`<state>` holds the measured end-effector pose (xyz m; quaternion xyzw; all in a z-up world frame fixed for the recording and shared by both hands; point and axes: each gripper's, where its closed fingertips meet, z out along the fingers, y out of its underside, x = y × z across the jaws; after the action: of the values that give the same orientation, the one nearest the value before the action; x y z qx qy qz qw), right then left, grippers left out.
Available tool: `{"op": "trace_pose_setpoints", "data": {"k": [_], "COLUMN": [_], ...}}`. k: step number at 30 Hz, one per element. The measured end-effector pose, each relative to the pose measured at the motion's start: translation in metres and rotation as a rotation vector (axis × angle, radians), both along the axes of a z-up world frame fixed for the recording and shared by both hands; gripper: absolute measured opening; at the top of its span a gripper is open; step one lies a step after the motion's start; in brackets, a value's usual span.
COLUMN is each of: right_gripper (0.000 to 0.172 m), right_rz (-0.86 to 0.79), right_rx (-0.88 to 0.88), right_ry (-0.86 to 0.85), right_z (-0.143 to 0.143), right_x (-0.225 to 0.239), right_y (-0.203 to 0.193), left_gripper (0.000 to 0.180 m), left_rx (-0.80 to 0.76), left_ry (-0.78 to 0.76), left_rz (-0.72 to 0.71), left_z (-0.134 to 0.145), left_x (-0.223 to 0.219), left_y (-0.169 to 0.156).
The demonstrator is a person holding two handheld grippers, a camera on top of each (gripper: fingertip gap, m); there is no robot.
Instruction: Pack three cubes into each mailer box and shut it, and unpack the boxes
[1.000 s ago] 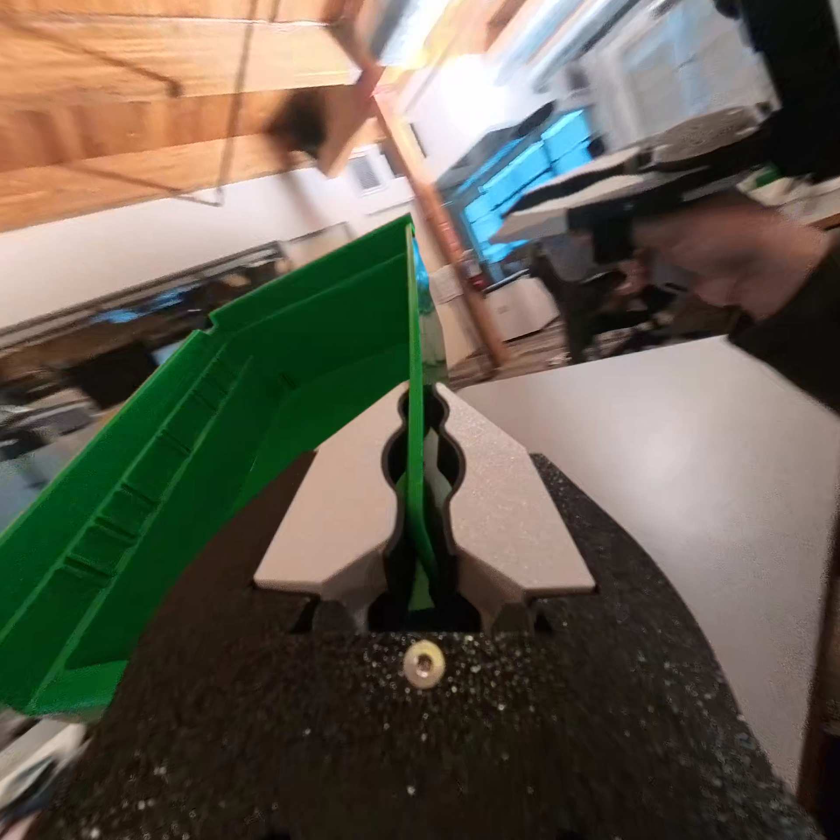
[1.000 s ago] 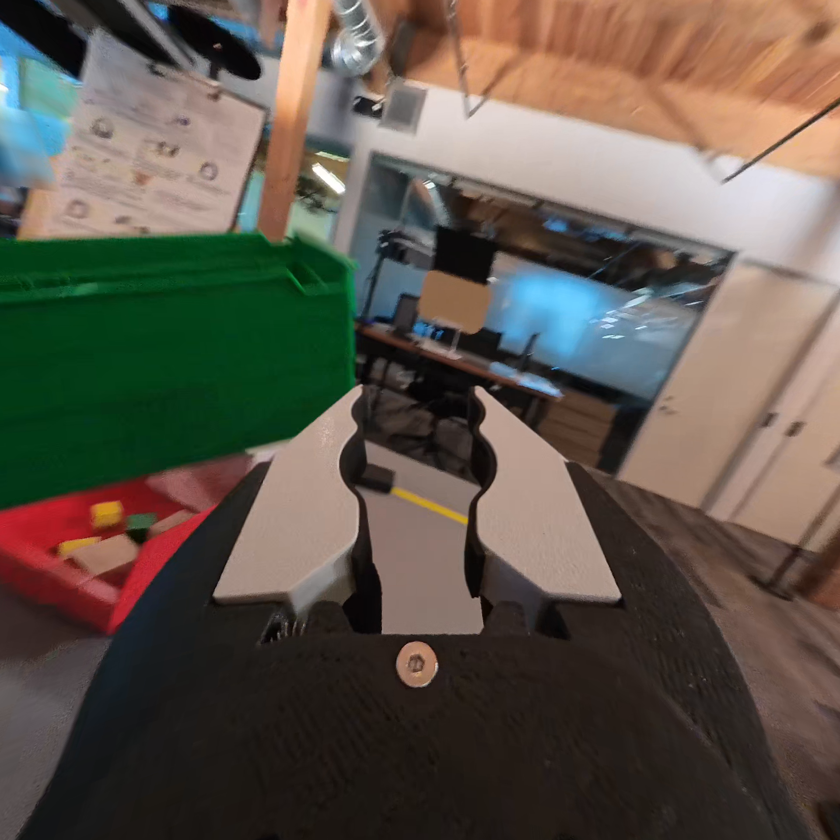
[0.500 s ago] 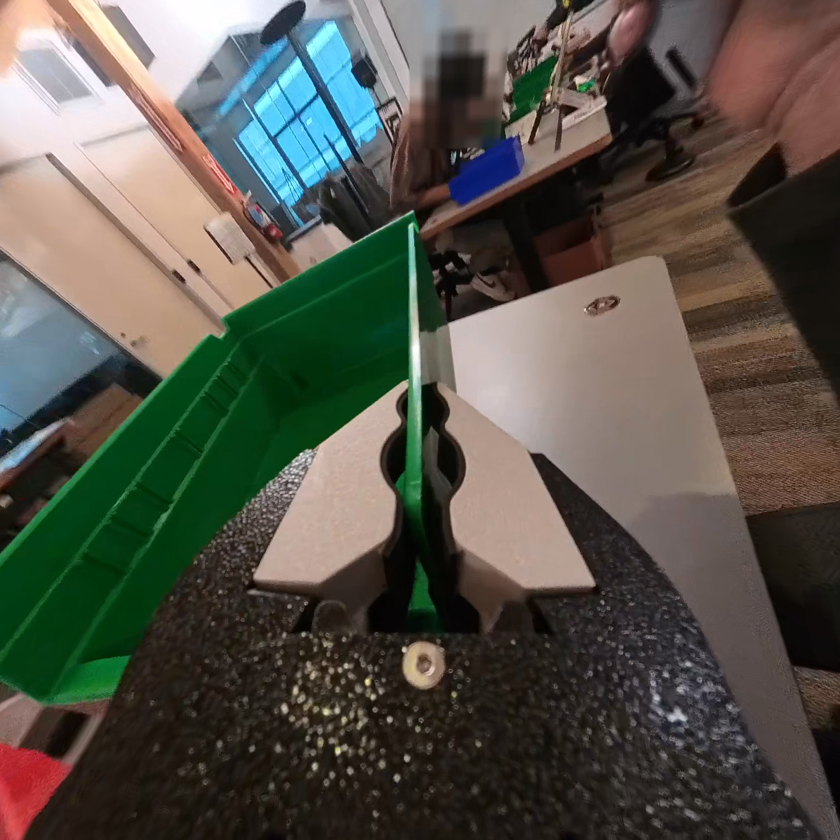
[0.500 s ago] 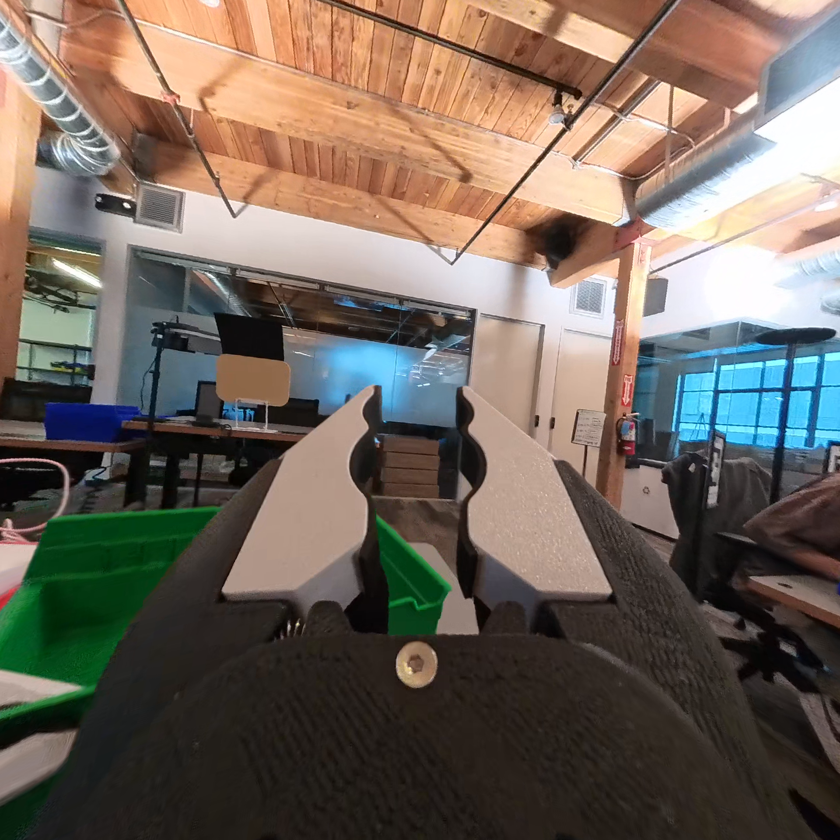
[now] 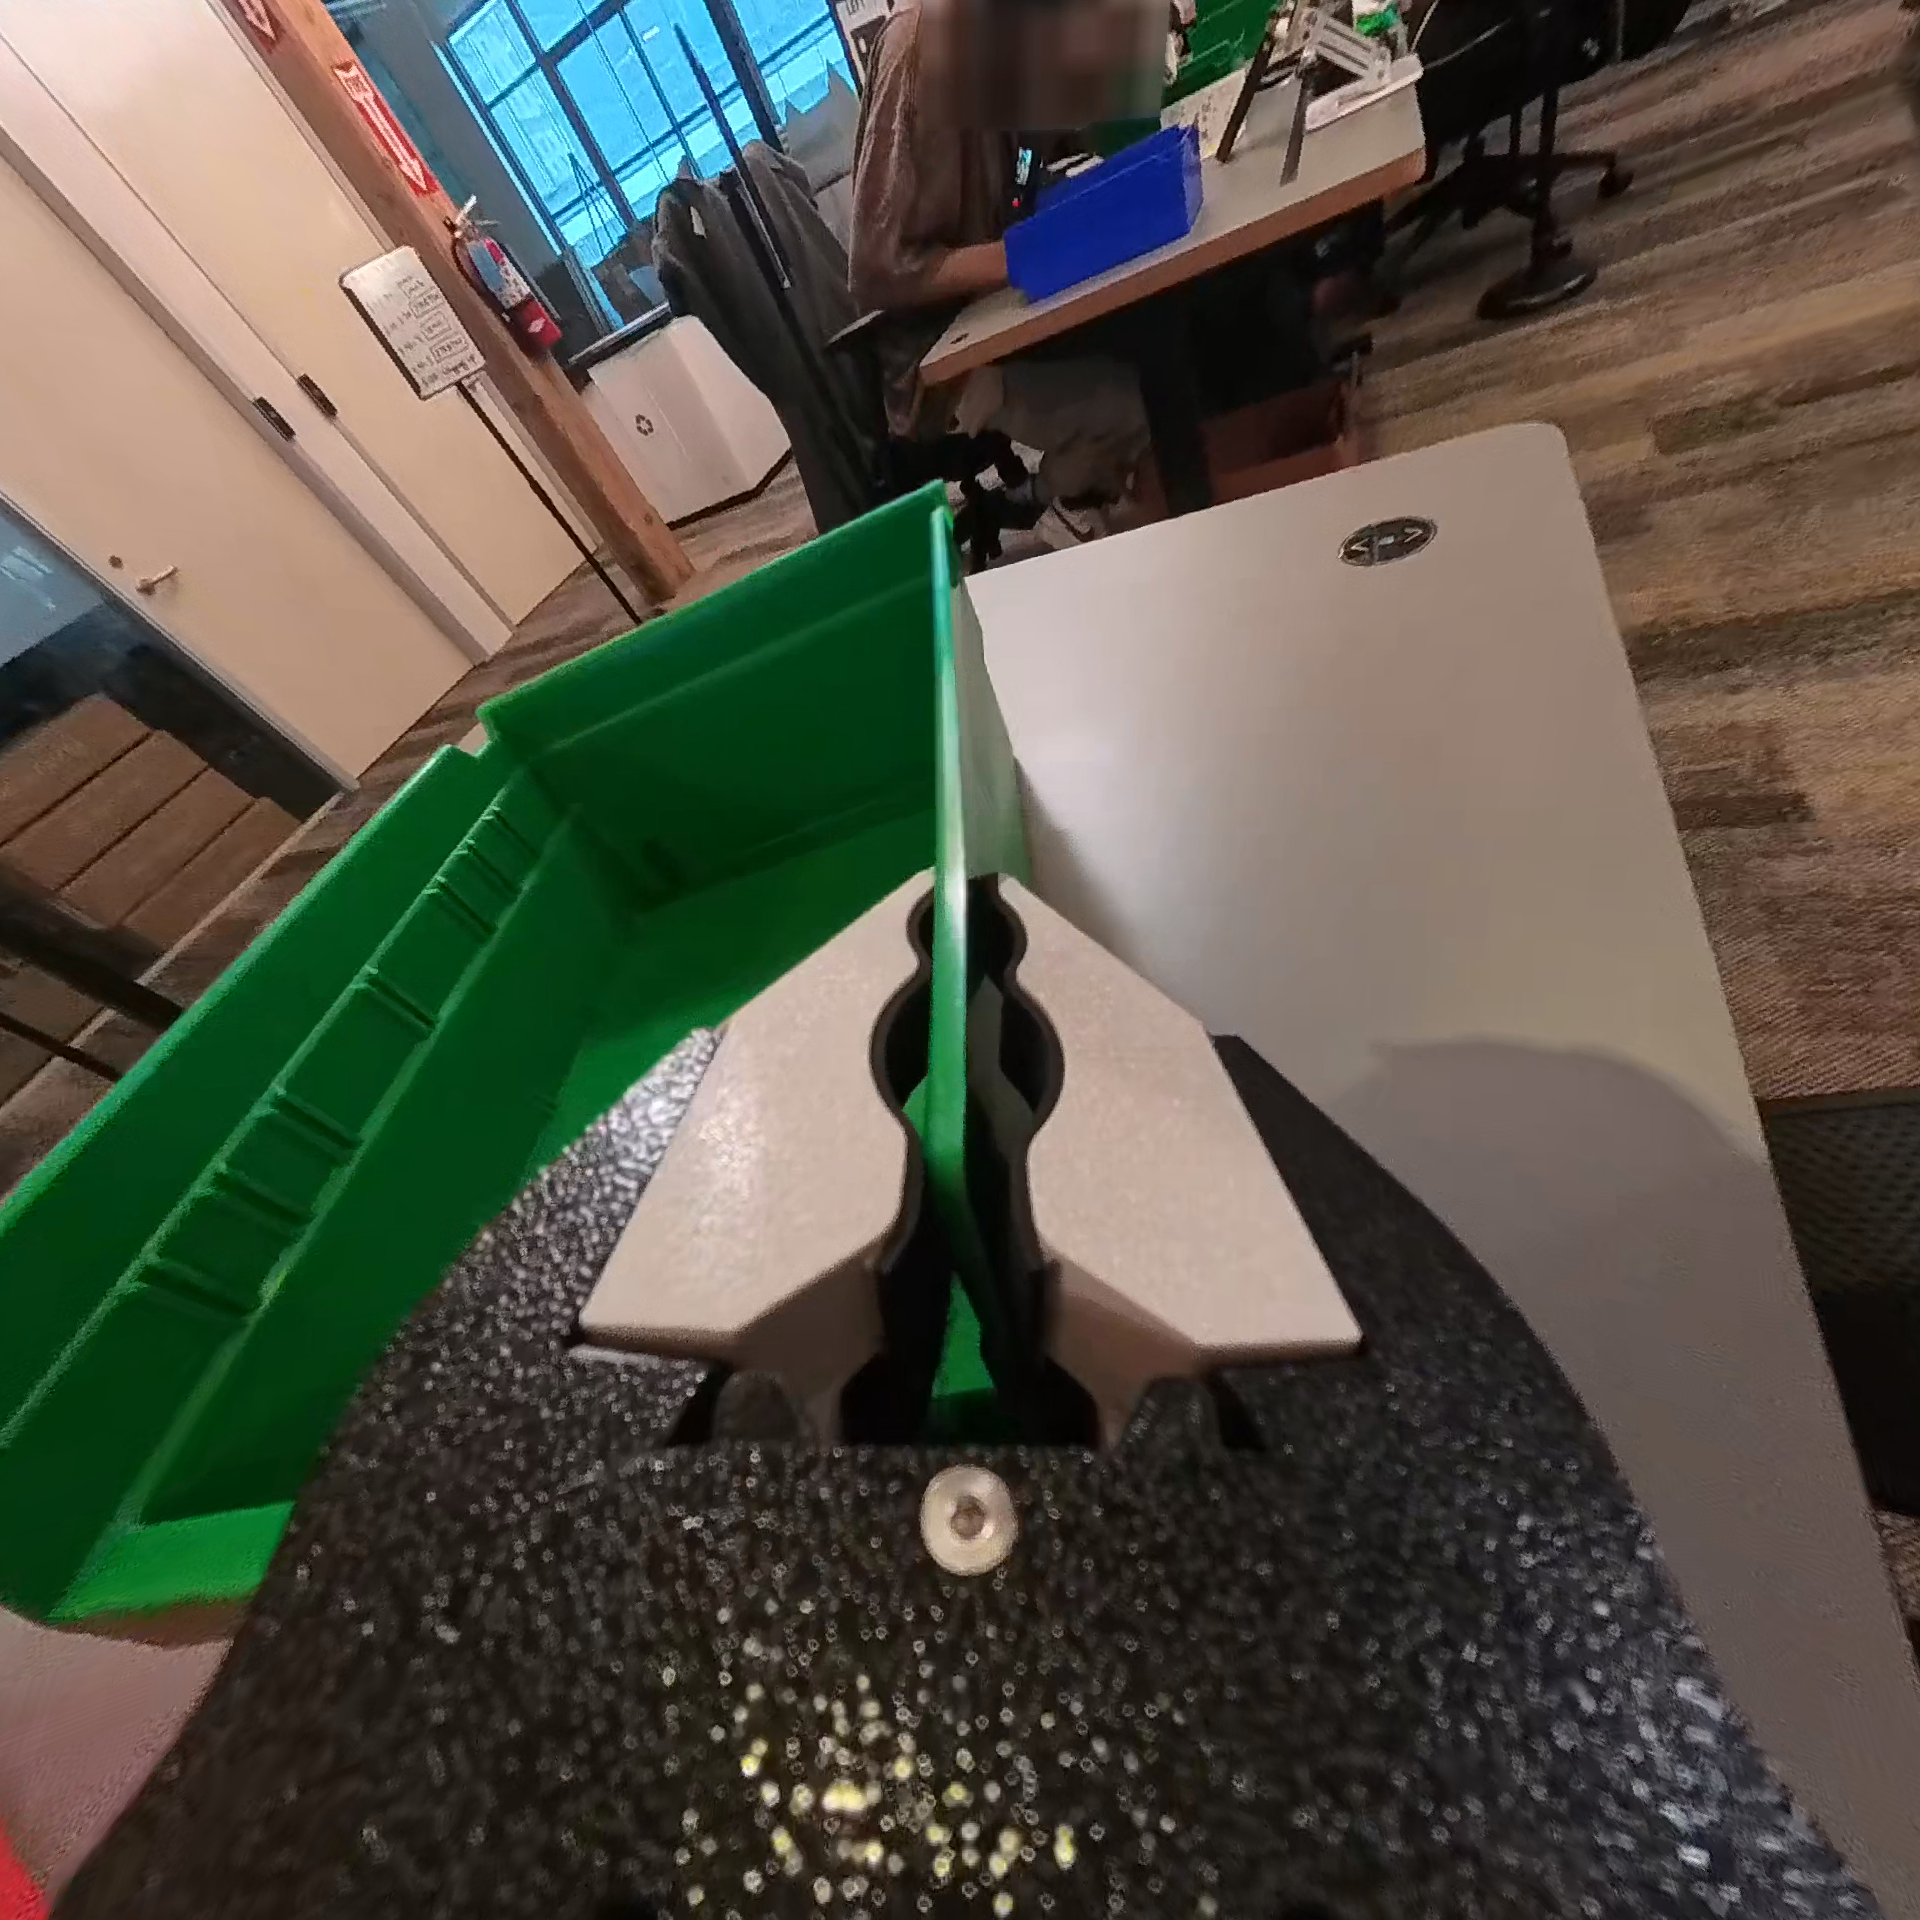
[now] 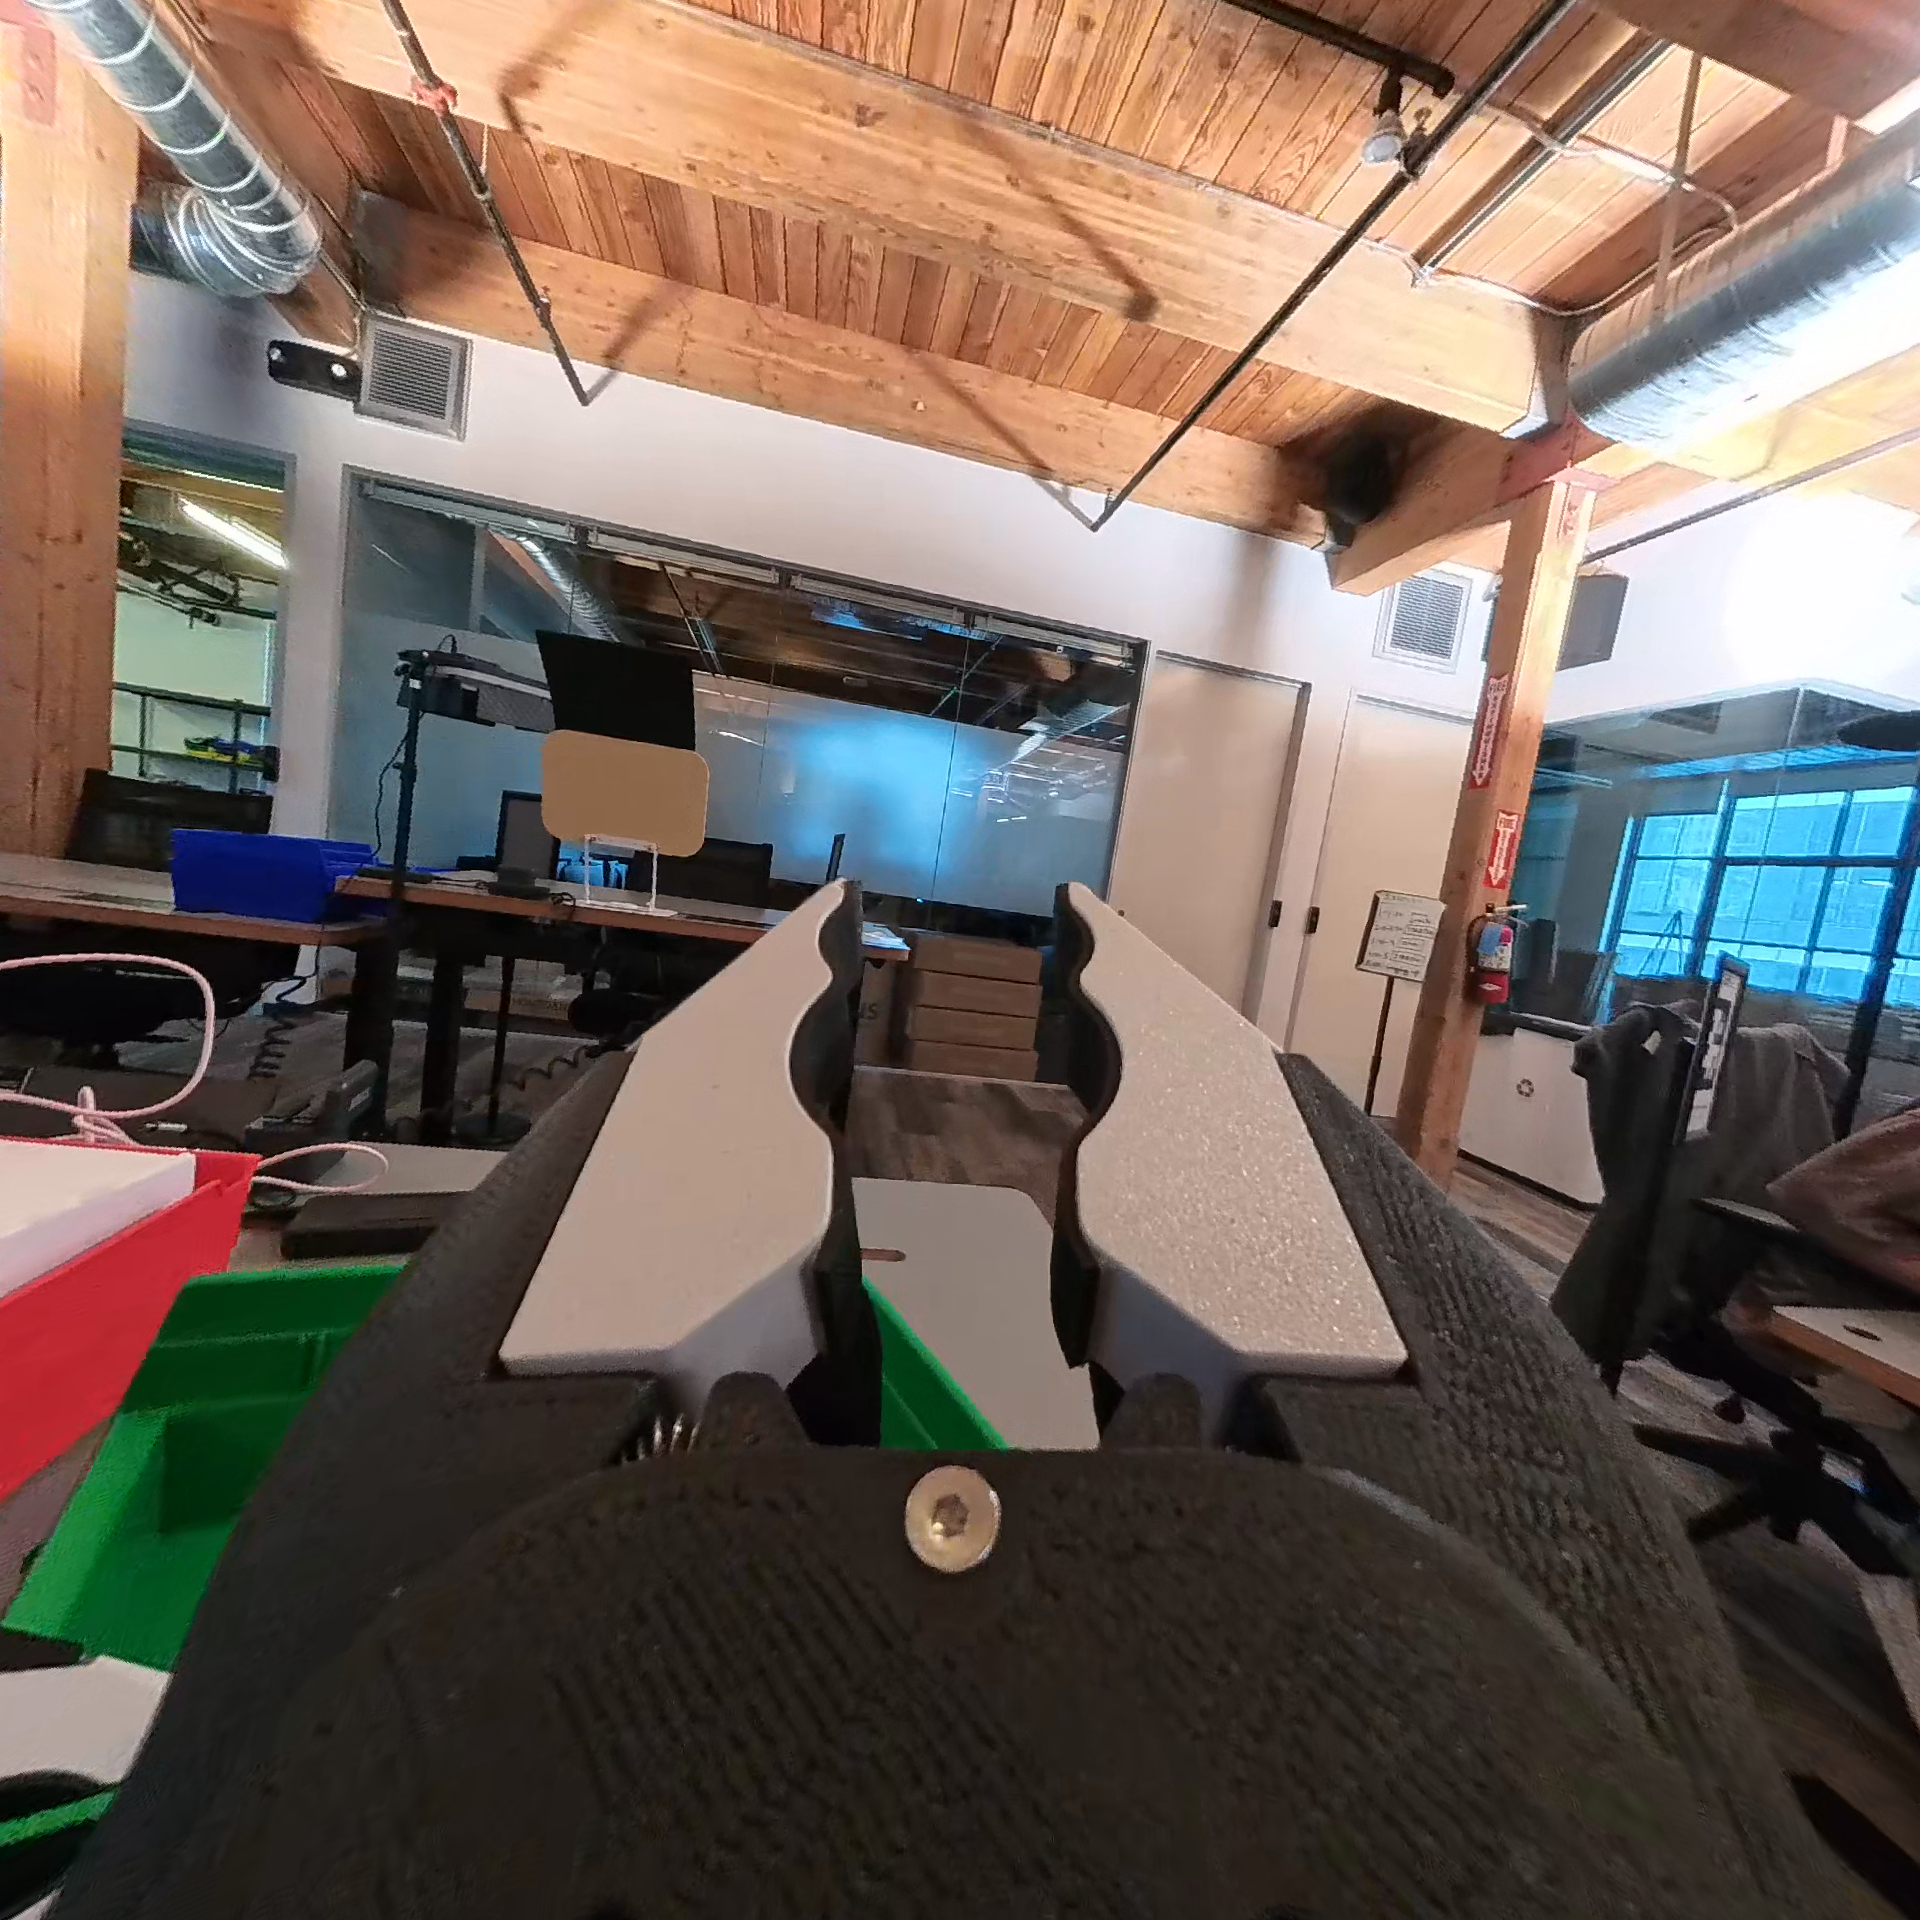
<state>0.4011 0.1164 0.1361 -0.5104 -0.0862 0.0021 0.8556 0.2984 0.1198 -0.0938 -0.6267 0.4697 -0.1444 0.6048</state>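
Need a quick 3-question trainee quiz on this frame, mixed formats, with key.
1. True or false: the left gripper is clamped on a side wall of the green plastic bin.
2. The right gripper is: A) shut on a cube B) open, holding nothing C) gripping the red plastic bin.
3. What colour is the tabletop beside the green plastic bin?

Key: 1 true; 2 B; 3 grey.

A wood-plank ceiling (image 6: 831,156) is crossed by silver ducts (image 6: 208,187); grey desks (image 5: 1299,239) are set on patterned carpet (image 5: 1766,416)
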Motion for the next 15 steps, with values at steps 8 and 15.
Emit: {"op": "trace_pose_setpoints", "data": {"k": [8,15], "right_gripper": [0.035,0.035], "right_rz": [0.015,0.028], "right_rx": [-0.003,-0.008], "right_ry": [-0.019,-0.048], "right_z": [0.0,0.0], "right_x": [-0.008,-0.019], "right_y": [0.0,0.002], "left_gripper": [0.004,0.042], "left_rx": [-0.005,0.192], "left_ry": [-0.044,-0.116], "left_rz": [0.014,0.063], "left_z": [-0.014,-0.003], "left_x": [-0.001,-0.008], "left_y": [0.005,0.007]}}
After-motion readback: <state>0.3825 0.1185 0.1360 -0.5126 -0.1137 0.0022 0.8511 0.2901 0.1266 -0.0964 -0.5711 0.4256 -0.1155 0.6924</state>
